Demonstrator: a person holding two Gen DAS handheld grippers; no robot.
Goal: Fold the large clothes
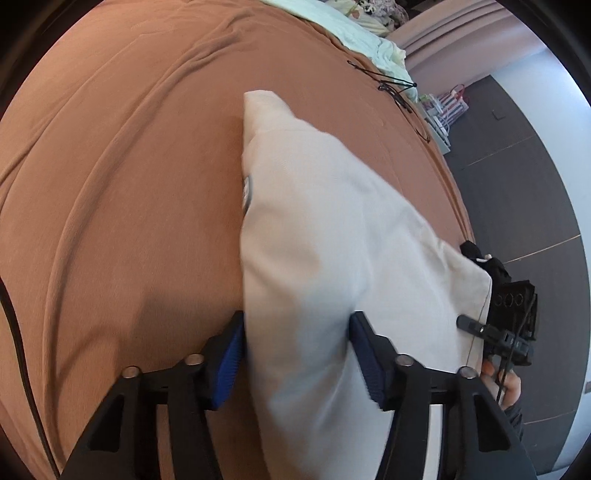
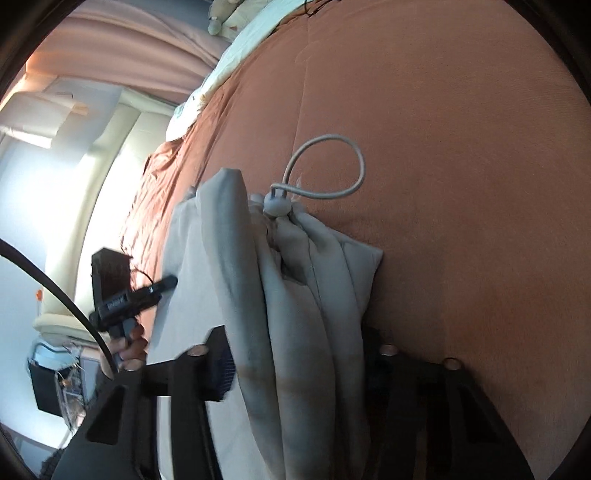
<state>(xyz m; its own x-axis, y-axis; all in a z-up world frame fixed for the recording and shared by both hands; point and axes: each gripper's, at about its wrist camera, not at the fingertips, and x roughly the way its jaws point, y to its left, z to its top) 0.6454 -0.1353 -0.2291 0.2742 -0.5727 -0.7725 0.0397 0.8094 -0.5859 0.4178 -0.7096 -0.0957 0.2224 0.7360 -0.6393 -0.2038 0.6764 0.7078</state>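
The left gripper (image 1: 295, 354) clamps a bunched fold of the pale garment (image 1: 332, 221), blue pads (image 1: 227, 363) pressed in on both sides. The right gripper (image 2: 295, 369) grips the gathered end, where a cord loop (image 2: 332, 166) pokes out – the garment hangs between them over the rust-brown bedspread (image 1: 129, 166). Farther off lies a cream blanket (image 1: 354, 33)
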